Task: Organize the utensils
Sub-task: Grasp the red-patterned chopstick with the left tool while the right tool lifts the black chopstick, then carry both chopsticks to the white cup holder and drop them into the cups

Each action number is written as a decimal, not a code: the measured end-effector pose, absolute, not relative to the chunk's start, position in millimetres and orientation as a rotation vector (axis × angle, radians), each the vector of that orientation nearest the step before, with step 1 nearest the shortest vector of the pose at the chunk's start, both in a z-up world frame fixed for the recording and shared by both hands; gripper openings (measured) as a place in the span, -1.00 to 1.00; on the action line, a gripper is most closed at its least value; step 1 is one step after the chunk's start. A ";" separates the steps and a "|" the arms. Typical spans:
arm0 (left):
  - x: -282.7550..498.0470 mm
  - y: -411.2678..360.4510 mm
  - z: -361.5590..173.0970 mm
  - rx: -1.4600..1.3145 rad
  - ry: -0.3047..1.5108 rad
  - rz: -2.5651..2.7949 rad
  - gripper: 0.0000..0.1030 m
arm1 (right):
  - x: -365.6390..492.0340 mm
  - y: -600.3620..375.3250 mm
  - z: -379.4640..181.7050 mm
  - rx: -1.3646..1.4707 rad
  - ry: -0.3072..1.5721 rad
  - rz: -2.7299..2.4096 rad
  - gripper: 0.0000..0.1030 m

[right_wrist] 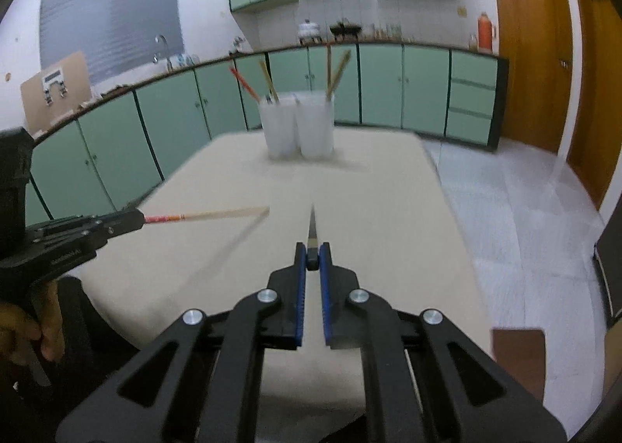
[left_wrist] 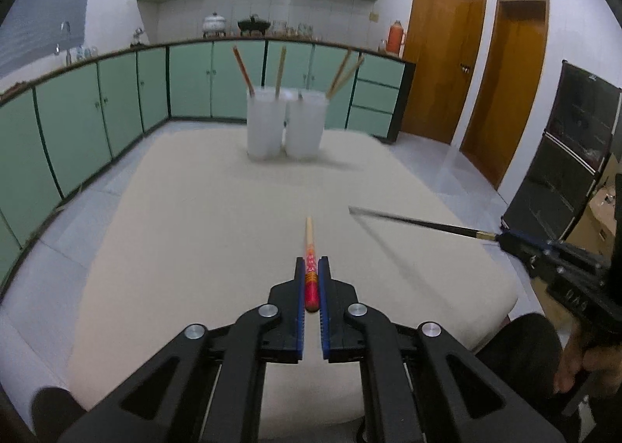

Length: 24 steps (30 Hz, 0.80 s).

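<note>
My left gripper (left_wrist: 311, 262) is shut on a red-handled wooden chopstick (left_wrist: 310, 248) that points forward above the cream table (left_wrist: 194, 248). My right gripper (right_wrist: 312, 248) is shut on a black chopstick (right_wrist: 312, 227), also pointing forward. Each gripper shows in the other's view: the right one (left_wrist: 501, 238) with the black chopstick (left_wrist: 412, 221), the left one (right_wrist: 140, 218) with the red-handled chopstick (right_wrist: 206, 215). Two translucent white cups, left (left_wrist: 265, 124) and right (left_wrist: 305, 124), stand side by side at the table's far end, each holding chopsticks (left_wrist: 243, 70).
Green cabinets (left_wrist: 116, 93) run along the far and left walls. Wooden doors (left_wrist: 443, 54) are at the right. A black cabinet (left_wrist: 563, 155) stands right of the table. A brown box (right_wrist: 519, 357) lies near the table's near right corner.
</note>
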State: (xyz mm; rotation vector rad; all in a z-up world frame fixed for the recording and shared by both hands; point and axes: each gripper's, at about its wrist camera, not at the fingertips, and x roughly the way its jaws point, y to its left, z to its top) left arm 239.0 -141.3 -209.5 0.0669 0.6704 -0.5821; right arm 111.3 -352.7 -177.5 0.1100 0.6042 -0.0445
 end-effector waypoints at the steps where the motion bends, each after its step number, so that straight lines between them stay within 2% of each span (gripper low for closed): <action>1: 239.5 -139.5 -202.6 0.066 0.662 -0.584 -0.88 | 111.9 -352.9 -164.8 0.104 0.591 -0.036 -0.89; 8: 254.6 -133.0 -160.3 0.061 0.644 -0.603 -0.88 | 135.9 -353.1 -118.3 0.066 0.566 0.011 -0.89; 24: 313.4 -149.4 -133.2 0.103 0.698 -0.653 -0.89 | 246.4 -369.3 -80.6 0.025 0.684 0.102 -0.89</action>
